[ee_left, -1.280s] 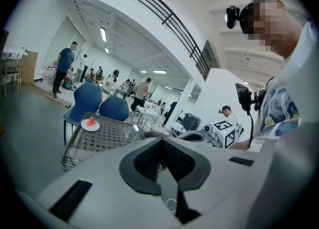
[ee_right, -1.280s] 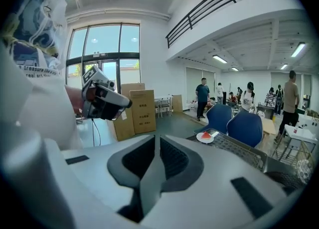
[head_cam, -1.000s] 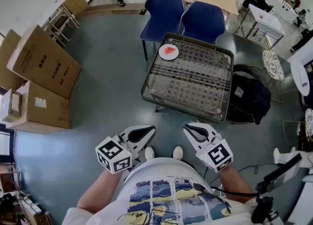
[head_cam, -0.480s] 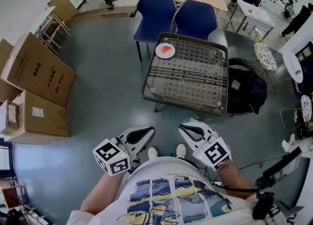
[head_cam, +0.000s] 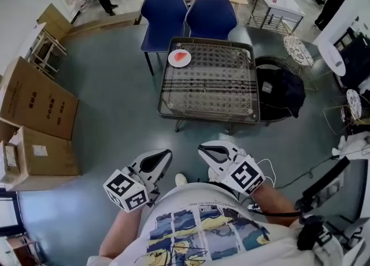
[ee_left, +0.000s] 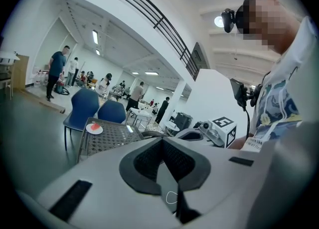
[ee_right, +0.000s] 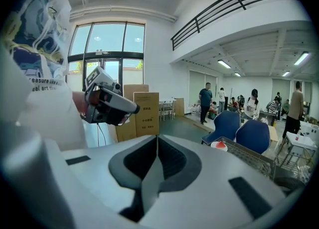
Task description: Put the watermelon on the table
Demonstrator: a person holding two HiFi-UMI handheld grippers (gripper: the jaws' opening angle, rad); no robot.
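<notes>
A red watermelon slice (head_cam: 181,56) lies on a white plate (head_cam: 179,58) at the far left corner of a low glass-topped wire table (head_cam: 208,82). It also shows small and far off in the left gripper view, watermelon slice (ee_left: 93,127), and in the right gripper view, plate (ee_right: 218,146). My left gripper (head_cam: 160,156) and right gripper (head_cam: 207,149) are held close to my body, well short of the table. Both are shut with nothing between their fingers. The left gripper (ee_left: 162,142) and right gripper (ee_right: 156,138) show their jaws pressed together.
Two blue chairs (head_cam: 185,13) stand behind the table. A black bag (head_cam: 278,92) sits on a wire chair to its right. Cardboard boxes (head_cam: 36,103) line the left wall. People stand at the far back. Grey floor lies between me and the table.
The view has shifted, so the table and plate now sit further left in the head view. Both grippers have stayed shut and near my body, a little lower in frame.
</notes>
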